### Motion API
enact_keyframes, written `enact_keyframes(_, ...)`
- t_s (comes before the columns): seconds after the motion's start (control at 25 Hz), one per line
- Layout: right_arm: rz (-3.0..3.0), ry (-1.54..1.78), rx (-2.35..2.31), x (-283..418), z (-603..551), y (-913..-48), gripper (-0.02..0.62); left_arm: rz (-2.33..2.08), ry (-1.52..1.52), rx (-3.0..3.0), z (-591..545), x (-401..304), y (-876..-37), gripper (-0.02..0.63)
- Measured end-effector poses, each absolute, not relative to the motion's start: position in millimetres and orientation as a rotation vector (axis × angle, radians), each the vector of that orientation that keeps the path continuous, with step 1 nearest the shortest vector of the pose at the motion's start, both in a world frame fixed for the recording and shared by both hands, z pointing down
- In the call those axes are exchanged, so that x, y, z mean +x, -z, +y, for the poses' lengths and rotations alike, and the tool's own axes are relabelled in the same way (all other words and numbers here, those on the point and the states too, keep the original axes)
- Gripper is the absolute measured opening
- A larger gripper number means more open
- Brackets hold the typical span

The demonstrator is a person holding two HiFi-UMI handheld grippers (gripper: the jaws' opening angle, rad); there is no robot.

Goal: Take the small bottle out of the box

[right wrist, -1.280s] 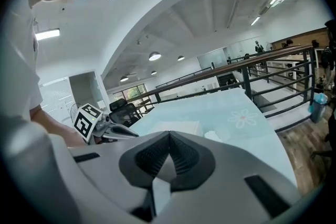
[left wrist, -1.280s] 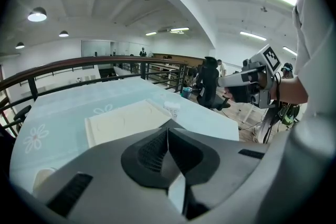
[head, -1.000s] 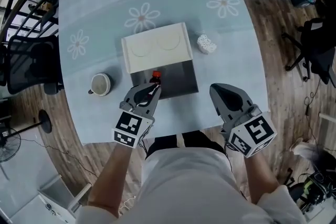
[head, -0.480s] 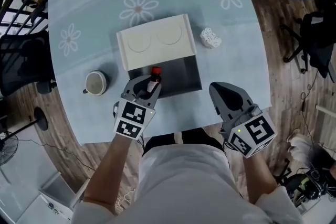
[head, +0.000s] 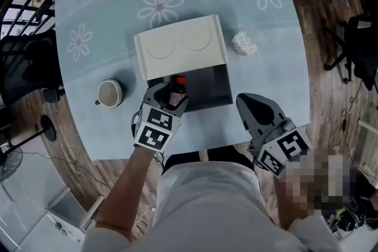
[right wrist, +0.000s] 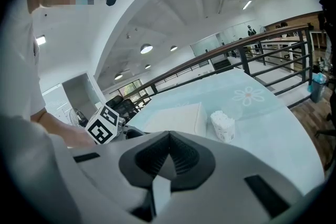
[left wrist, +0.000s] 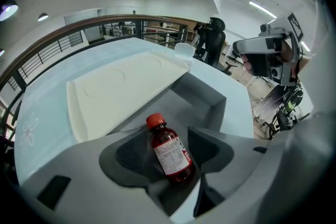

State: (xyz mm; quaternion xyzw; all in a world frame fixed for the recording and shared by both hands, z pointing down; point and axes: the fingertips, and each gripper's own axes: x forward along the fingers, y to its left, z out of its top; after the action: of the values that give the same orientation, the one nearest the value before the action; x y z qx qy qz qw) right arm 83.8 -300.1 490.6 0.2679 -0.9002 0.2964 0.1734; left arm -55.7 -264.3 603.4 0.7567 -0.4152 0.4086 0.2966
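Now, left tool (head: pixel 168 101) opening round small reddish bottle (left wrist: pixel 169 150), red cap (left wrist: pixel 155 120), white label (left wrist: pixel 167 159), right tool (right wrist: pixel 168 157) closed.

The left hand-held gripper's (left wrist: pixel 170 152) jaws are opening, with the small bottle (left wrist: pixel 167 159) between them. It has dark red-brown glass, a red cap and a white label, and it is tilted so the cap leans toward the left jaw. It looks clear of the left jaw; whether the right jaw touches it is hard to tell. Just beyond stands the grey box (left wrist: pixel 211 107), open, its cream lid (left wrist: pixel 121 91) laid back flat toward the table's (left wrist: pixel 50 94) far edge. A flower print (left wrist: pixel 26 128) marks the pale blue table near its left edge.
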Motion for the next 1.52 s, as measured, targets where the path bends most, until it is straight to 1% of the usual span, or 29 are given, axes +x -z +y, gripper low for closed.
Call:
enact_keyframes(0.32, -2.545, -0.88, 0.757, 89.4, -310.5, -502.0, 0.021, -1.053, -1.175, 1.902, -269.7, -52.3, -621.2, 0.264)
enact_keyframes(0.68, -2.544, -0.912, 0.785, 102.6, -320.2, -507.9, 0.021, -0.957, -1.377, 1.824, -264.0, -49.0, -639.9, 0.264)
enact_keyframes(0.92, -2.549, -0.918, 0.789, 107.6, -322.4, -508.3, 0.021, -0.951, -1.448, 1.814, -262.2, -48.0, -644.5, 0.264)
enact_keyframes(1.32, -2.55, -0.899, 0.807, 110.3, -319.9, -503.9, 0.021, -0.992, -1.369, 1.849, -265.6, -49.1, -636.3, 0.245)
enact_keyframes(1.52, -2.559, -0.873, 0.807, 107.3, -314.0, -493.5, 0.021, -1.007, -1.289, 1.934, -268.5, -38.0, -614.7, 0.242)
